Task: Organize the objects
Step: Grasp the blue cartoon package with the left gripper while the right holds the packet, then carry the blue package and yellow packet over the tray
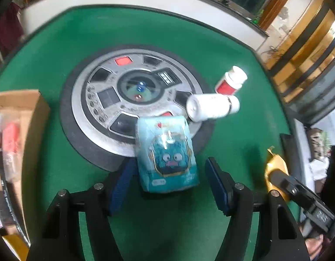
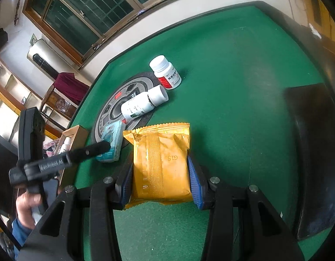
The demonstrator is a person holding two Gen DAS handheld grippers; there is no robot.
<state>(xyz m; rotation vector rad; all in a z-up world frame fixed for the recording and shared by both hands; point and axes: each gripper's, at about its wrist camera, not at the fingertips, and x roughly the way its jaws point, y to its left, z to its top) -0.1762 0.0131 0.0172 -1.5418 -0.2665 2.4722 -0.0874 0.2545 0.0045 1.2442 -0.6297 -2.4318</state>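
A teal tissue pack [image 1: 167,154] with a cartoon face lies on the green table, half on the round centre disc. My left gripper [image 1: 169,187] is open around its near end, the left pad close to the pack and the right pad apart from it. It also shows in the right wrist view [image 2: 111,141]. My right gripper [image 2: 160,178] is shut on a yellow snack packet [image 2: 162,163], pads pressed on both sides. A white bottle [image 1: 211,107] lies on its side by the disc. A red-labelled white bottle [image 1: 231,80] stands tilted behind it.
A cardboard box [image 1: 17,117] with items inside sits at the left table edge. The round silver and black centre disc [image 1: 97,100] fills the table's middle. A black tray [image 2: 315,152] lies at the right edge. The right gripper shows at the left wrist view's right side [image 1: 298,193].
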